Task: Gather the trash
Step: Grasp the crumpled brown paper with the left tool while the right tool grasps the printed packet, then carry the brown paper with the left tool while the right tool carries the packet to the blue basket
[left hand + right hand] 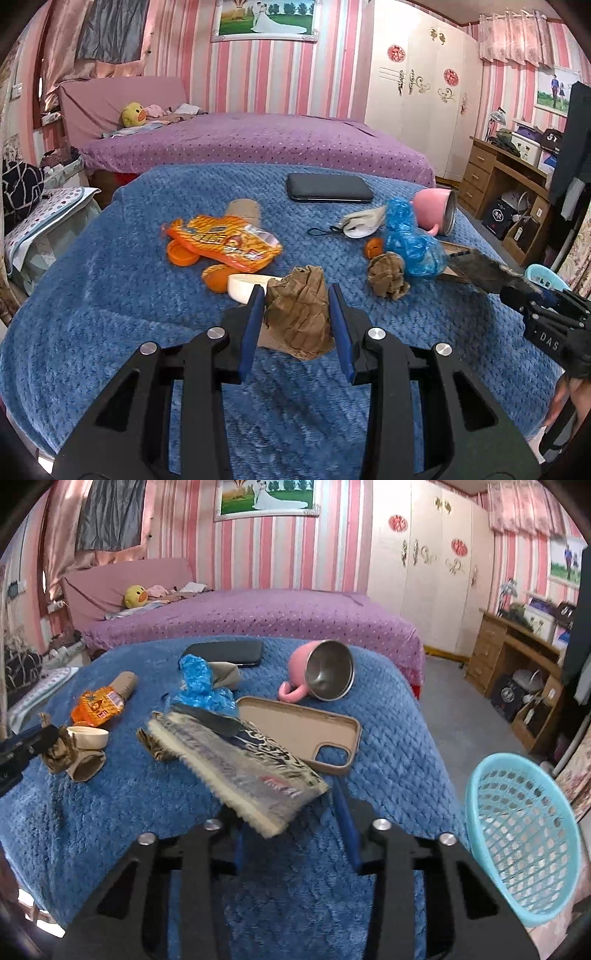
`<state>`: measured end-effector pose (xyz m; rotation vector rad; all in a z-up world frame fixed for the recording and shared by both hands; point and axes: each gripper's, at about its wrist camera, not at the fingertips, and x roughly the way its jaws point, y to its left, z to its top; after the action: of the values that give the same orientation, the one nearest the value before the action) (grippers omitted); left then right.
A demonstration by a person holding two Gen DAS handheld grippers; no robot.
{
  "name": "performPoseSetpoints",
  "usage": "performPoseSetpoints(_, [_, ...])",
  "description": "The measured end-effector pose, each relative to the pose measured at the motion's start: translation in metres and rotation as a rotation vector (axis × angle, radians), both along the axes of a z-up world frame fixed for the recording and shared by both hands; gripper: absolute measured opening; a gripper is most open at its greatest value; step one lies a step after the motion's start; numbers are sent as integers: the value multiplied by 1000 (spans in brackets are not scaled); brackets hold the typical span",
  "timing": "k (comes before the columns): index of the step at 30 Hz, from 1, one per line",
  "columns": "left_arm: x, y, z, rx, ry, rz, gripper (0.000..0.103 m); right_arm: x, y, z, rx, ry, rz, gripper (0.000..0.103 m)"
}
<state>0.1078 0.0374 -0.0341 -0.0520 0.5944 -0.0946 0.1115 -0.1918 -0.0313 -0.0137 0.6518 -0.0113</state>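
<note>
left hand-held gripper (296,291) straddling crumpled brown paper (300,317)

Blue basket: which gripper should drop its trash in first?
Right. The right gripper holds a flat wrapper with the blue basket just beside it; the left gripper, around crumpled brown paper, sits farther away.

the blanket (110,295) over the counter is thick, nubbly blue fleece. the crumpled brown paper (299,314) looks matt and creased. the orange snack wrapper (225,243) and blue plastic bag (410,243) are glossy and crinkled. the pink mug (317,672) has a dull brushed-metal inside. the phone case (295,731) is smooth matt tan. the basket (524,834) is pale blue plastic mesh.
</note>
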Motion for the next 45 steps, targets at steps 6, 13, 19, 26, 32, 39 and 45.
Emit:
performPoseSetpoints(6, [-4,-14,4,25,-22,-12,34,6,6,1,9,-22,96,38])
performPoseSetpoints(13, [0,-14,4,29,-8,13,34,17,22,-3,-18,-8,179,34])
performPoseSetpoints(19, [-1,-16,5,38,-11,19,34,14,25,2,-27,-34,217,11])
performPoseSetpoints(26, [-2,-21,8,36,-20,20,34,-5,5,18,-11,-92,208,5])
performPoseSetpoints(32, [-2,-34,9,39,-21,9,34,-17,-28,25,5,-107,163,4])
performPoseSetpoints(39, [0,-63,6,47,-20,-26,34,-31,-76,28,13,-110,97,5])
performPoseSetpoints(45, [4,-93,3,64,-17,-57,34,-43,-123,24,9,-100,21,5])
